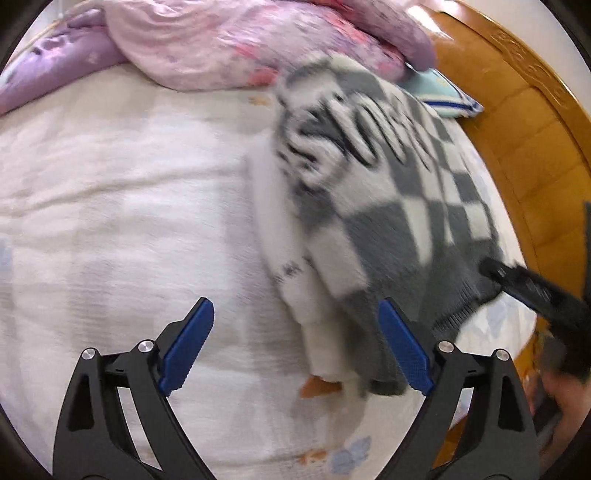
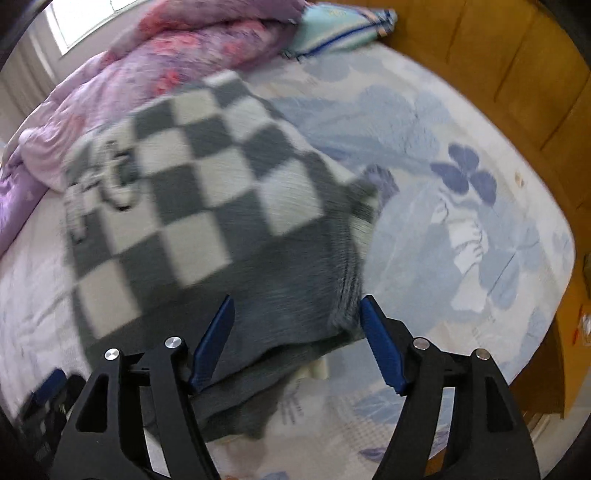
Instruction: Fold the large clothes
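Bed (image 1: 110, 206), white quilted cover, fills the field ahead of and to the left of the left gripper (image 1: 295, 347); bare here, judged to serve as the folding ground. Left gripper: jaws wide apart, nothing between the blue pads (image 1: 188, 347), only cover showing in the gap; the stance reads as a release or a reach not yet closed. Quilt (image 1: 221, 40), pink and lilac floral, heaped far ahead of this gripper, apparently pushed back to clear room. Sweater (image 1: 388, 184), grey-and-white check with dark lettering, the task's garment: lies ahead and to the right of the left gripper, its pale sleeve (image 1: 295, 280) running down just inside the right pad, its ribbed hem toward the right gripper (image 2: 297, 343). From the right wrist view the sweater lies directly ahead of that gripper and to its left, a grey hem corner sagging into the gap between parted jaws; pads do not visibly press on it, so judged not clamped. Pillow (image 2: 340, 29), pale green with blue stripe, far ahead beside the wooden bed frame (image 2: 517, 92), at the right. Hard to make out: the lettering is smeared by motion blur; the sweater's second sleeve is not visible; the lower hem is cut off behind the right gripper's frame; whether the garment is already folded once cannot be told.
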A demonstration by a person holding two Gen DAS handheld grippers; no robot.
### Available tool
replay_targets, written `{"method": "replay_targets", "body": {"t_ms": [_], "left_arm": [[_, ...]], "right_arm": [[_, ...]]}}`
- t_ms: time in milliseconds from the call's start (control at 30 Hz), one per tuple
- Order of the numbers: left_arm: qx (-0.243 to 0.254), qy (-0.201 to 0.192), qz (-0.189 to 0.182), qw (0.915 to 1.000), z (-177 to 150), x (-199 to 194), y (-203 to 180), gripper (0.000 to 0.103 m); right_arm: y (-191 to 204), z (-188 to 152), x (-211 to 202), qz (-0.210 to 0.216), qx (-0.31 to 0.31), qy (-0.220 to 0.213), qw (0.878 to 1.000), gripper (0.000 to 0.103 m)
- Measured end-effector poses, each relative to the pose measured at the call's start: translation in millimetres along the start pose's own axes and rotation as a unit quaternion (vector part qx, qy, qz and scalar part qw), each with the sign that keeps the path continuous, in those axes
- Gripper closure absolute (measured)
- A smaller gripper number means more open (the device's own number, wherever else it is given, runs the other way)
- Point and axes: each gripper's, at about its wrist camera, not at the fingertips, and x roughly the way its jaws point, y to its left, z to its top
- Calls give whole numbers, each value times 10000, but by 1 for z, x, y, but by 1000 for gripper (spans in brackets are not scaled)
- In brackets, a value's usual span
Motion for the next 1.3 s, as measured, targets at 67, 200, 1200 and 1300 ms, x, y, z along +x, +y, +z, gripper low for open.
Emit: {"method": "replay_targets", "body": {"t_ms": [67, 200, 1200, 1300], "left_arm": [[-13, -113, 201, 9997, 7, -11, 8, 12], [-10, -284, 353, 9990, 16, -33, 22, 12], [627, -1606, 658, 9828, -75, -350, 172, 12], [634, -1749, 617, 9806, -90, -397, 185, 12]], "right_arm": [[22, -2, -11, 141, -144, -70, 9998, 31], [64, -13, -37, 372, -472, -222, 9979, 30], [254, -178, -304, 937, -1157, -1361, 9794, 21], [268, -198, -343, 1021, -1192, -1520, 9758, 19]]}}
